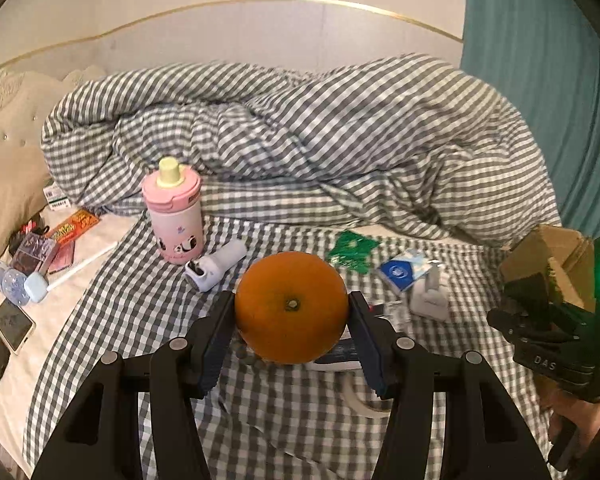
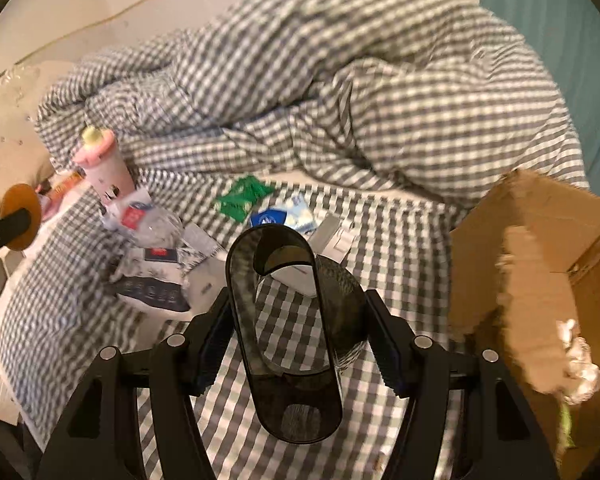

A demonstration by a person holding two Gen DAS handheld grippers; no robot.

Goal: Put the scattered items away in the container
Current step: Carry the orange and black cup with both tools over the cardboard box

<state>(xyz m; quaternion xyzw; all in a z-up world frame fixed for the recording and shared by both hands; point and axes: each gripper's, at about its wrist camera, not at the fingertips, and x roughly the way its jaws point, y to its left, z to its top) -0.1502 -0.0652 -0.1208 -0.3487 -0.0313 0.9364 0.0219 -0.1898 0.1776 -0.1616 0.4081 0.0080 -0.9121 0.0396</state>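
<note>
My left gripper point(image 1: 292, 312) is shut on an orange point(image 1: 291, 306) and holds it above the checked bed sheet; the orange also shows at the far left of the right wrist view point(image 2: 20, 216). My right gripper point(image 2: 298, 316) is shut on a dark translucent smoky plastic container point(image 2: 288, 332), held just left of the cardboard box point(image 2: 540, 280). The box and the right gripper show at the right edge of the left wrist view point(image 1: 552, 268). Scattered on the sheet are a pink bottle point(image 1: 174, 216), a white device point(image 1: 214, 266), a green packet point(image 1: 352, 250) and a blue-white packet point(image 1: 404, 272).
A bunched checked duvet point(image 1: 300, 140) fills the back of the bed. Phones point(image 1: 12, 326), a blue brush point(image 1: 36, 286) and snack packets point(image 1: 74, 226) lie at the left by the headboard. Crinkled plastic packets point(image 2: 152, 256) lie left of my right gripper. A teal curtain point(image 1: 540, 80) hangs right.
</note>
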